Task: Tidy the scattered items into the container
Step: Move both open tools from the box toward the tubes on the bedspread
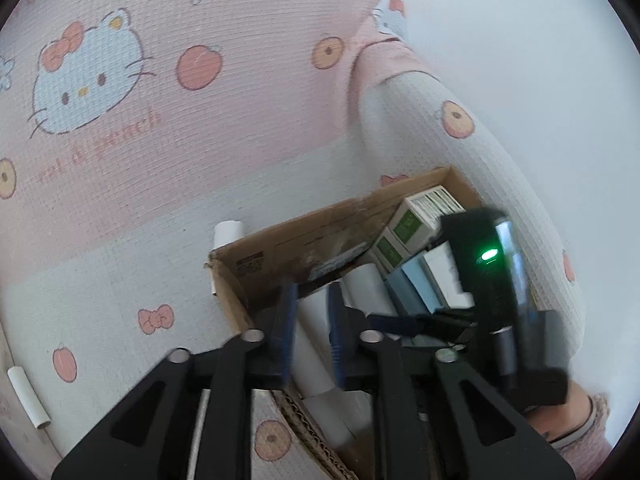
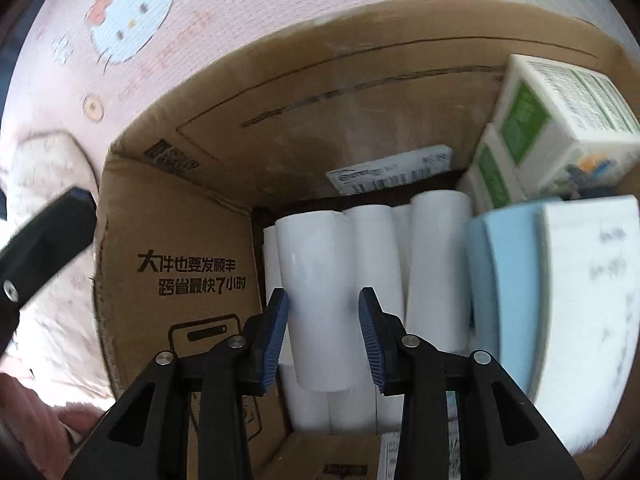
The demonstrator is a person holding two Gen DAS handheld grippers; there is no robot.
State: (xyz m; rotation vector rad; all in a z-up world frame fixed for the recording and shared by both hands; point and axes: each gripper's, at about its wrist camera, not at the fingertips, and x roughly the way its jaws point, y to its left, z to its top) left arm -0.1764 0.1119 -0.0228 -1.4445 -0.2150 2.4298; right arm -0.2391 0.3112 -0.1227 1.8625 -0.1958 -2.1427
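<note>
Between our right fingers (image 2: 276, 336) sits a white paper roll (image 2: 320, 300), and the blue pads press on both of its sides, so the right gripper (image 2: 324, 336) is grasping that roll. The roll hangs inside the cardboard box (image 2: 176, 264), over a row of other white rolls (image 2: 438, 272) that lie side by side on the box floor. Just right of those rolls we see a light blue packet (image 2: 508, 280) and a white packet (image 2: 588, 312) leaning against it. Above them, in the far right corner, green-and-white cartons (image 2: 560, 120) are stacked at a tilt. A flat white pack with a barcode (image 2: 392, 174) lies against the far wall of the box.

Our left fingers (image 1: 284, 336) stand apart, with a gap between the blue pads, and a white roll (image 1: 316, 344) shows through that gap. It appears to lie in the box below the pads, but the blur keeps us from telling whether they touch it; the left gripper (image 1: 310, 336) looks released. It hovers over the near left edge of the box (image 1: 236, 300). Further right in this view the body of the right gripper, with a green light (image 1: 490, 256), reaches down into the box.

The box rests on a pink and white cat-print sheet (image 1: 160, 120). Two more white rolls lie outside the box on that sheet: one (image 1: 228, 232) just beyond the box's far left corner, another (image 1: 28, 396) well apart at the left edge.
</note>
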